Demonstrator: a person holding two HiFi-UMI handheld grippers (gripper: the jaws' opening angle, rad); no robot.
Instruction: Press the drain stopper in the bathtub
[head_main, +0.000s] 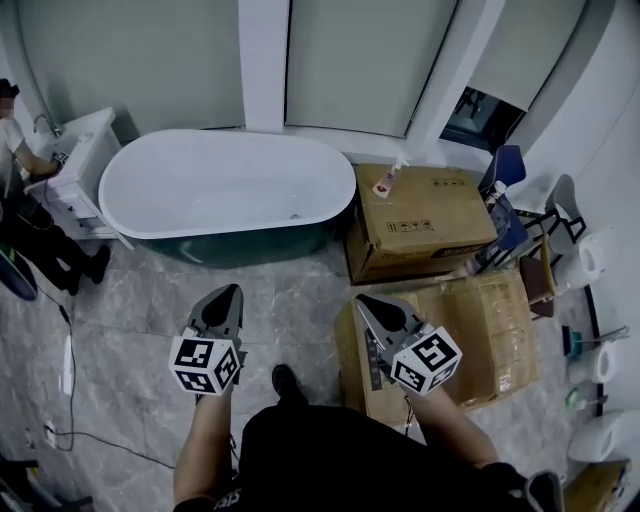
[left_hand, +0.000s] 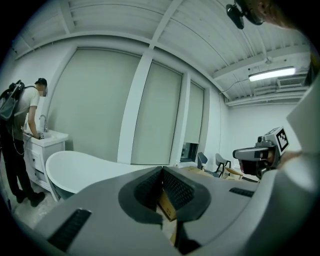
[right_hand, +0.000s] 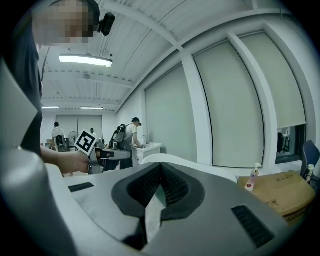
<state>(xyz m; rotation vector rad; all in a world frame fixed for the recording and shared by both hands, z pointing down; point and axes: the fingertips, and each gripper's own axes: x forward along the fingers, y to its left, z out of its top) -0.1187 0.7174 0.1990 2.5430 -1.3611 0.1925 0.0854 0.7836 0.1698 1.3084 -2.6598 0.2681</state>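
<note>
Left claw (head_main: 232, 293) and right claw (head_main: 364, 300) pressed together, empty, well short of tub (head_main: 200, 175) at 11 o'clock; stopper, likely the speck (head_main: 293, 215) on its floor, lies deep, so a long reach may miss it.

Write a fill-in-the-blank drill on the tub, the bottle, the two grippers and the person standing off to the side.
1. The pump bottle stands on top of a ___.
2. The jaws of the left gripper and the right gripper are both ___ (open/shut).
3. The inside of the bathtub is ___ in colour.
4. In the head view, the other person stands to the bathtub's ___ (left/right).

Missing words: cardboard box; shut; white; left.
</note>
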